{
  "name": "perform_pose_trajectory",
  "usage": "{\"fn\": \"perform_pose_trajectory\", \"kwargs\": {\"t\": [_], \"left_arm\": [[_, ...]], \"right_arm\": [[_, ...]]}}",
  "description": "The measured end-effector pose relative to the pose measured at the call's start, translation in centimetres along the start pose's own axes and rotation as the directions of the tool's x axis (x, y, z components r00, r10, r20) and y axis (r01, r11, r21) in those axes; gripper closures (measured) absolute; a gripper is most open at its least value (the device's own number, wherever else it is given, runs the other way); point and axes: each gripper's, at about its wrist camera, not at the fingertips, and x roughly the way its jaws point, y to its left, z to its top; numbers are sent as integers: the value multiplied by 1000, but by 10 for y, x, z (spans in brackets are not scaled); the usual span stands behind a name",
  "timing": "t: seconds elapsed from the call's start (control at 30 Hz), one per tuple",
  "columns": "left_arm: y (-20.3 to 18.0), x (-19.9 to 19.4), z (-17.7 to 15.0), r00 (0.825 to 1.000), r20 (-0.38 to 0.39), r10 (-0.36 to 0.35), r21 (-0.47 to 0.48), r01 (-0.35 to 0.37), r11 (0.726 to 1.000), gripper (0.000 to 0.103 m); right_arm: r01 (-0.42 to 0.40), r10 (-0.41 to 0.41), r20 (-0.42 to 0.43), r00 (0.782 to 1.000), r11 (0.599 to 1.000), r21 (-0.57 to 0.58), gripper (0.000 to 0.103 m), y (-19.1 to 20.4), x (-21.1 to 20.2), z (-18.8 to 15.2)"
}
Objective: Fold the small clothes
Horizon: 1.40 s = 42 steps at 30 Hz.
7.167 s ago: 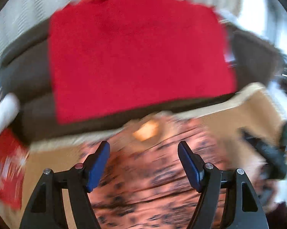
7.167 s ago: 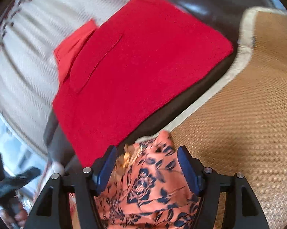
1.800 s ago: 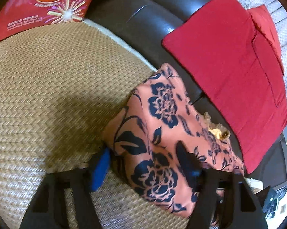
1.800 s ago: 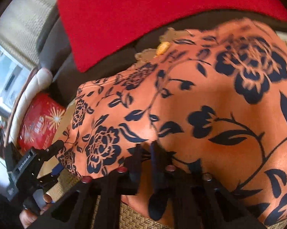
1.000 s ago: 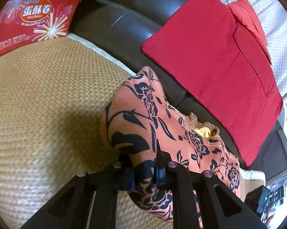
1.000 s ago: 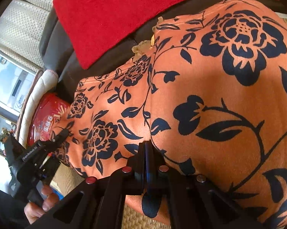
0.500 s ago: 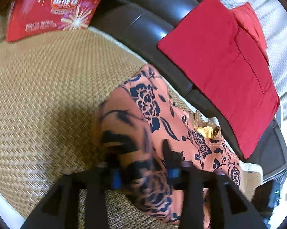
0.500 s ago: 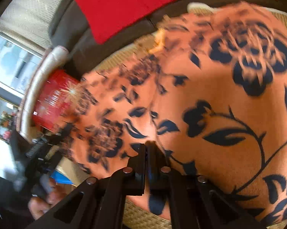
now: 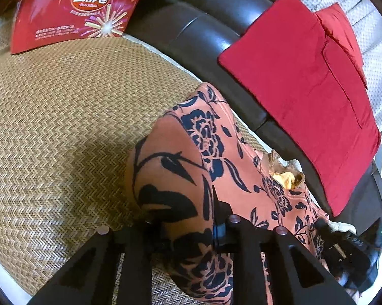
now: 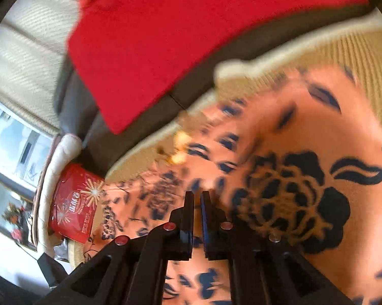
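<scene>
Floral garment [image 9: 224,152] lies bunched on woven straw mat [image 9: 63,127], beside dark leather sofa edge [image 9: 211,28] (red cushion [image 9: 305,96] on it). Left gripper [image 9: 186,218] jaws closing on a raised fold; right gripper [image 10: 196,203] jaws easing apart, narrow gap empty.

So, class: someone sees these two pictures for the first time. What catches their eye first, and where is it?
The orange floral garment fills the foreground on the woven mat, bunched up between the left gripper fingers. Behind it, a bright red folded cloth lies on the dark sofa edge, and a red egg-roll box sits far left.

bare woven mat [image 9: 63,117] open leftward, red box [image 9: 71,10] beyond, dark sofa edge [image 9: 203,33] behind
</scene>
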Motion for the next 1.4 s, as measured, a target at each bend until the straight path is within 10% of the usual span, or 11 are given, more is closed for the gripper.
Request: {"fn": "perform_pose_trajectory", "kwargs": {"t": [0.17, 0.4, 0.5, 0.73, 0.97, 1.1, 1.2, 1.33, 1.4], "left_arm": [[5, 6, 0, 999, -16, -34, -61, 33, 998, 64], [-1, -4, 0, 999, 27, -41, 12, 41, 999, 85], [-13, -11, -2, 998, 61, -28, 84, 23, 996, 86], [-61, -38, -10, 987, 129, -91, 278, 52, 959, 86], [-157, -53, -50, 970, 124, -210, 550, 109, 828, 86], [-210, -34, -97, 972, 10, -234, 689, 163, 706, 84], [-225, -7, -130, 977, -126, -172, 757, 207, 620, 79], [-200, -19, -103, 907, -290, -306, 664, 421, 618, 61], [-184, -37, -82, 880, -271, -390, 634, 468, 616, 28]], "right_arm": [[82, -86, -80, 993, 995, -52, 97, 11, 38, -15], [32, -33, -12, 999, 997, -66, 95, 30, 26, -24], [118, -137, -162, 977, 986, -121, 97, 27, 58, -41], [-19, 26, -139, 990, 998, 52, 94, 8, 13, -30], [-205, 234, -120, 965, 955, 215, 88, -39, -23, -15], [-305, 331, -45, 942, 907, 289, 18, -67, -44, -7], [-379, 397, 19, 918, 860, 341, 18, -83, -52, 7], [-370, 393, 9, 920, 858, 356, 18, -87, -41, 15], [-366, 395, -13, 919, 863, 348, 18, -79, -30, 17]]}}
